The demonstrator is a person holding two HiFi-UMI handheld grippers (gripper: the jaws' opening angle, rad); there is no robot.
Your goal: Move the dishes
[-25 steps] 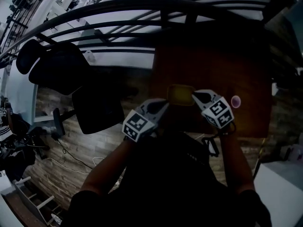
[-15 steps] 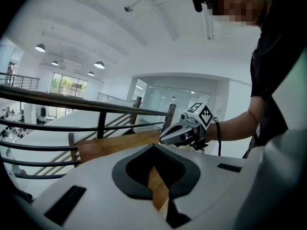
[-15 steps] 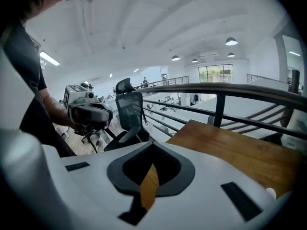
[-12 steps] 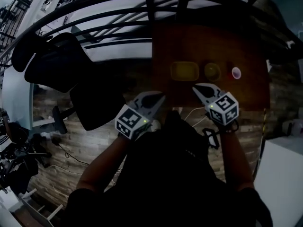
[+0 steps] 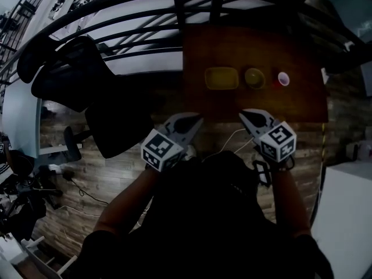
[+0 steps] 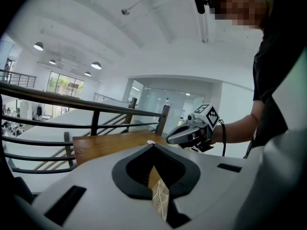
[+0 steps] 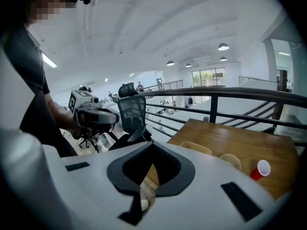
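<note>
Smooth wooden table, matt dishes, wood-plank floor, black metal railing.

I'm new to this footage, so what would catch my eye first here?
A yellow tray, a yellow bowl and a red cup line up on the wooden table. At its near edge, the left gripper and right gripper hang empty, fingers together. Black office chairs stand at left.

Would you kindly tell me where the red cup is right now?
In the head view, the red cup stands on the wooden table, at the right end of the row, just right of the round bowl.
</note>
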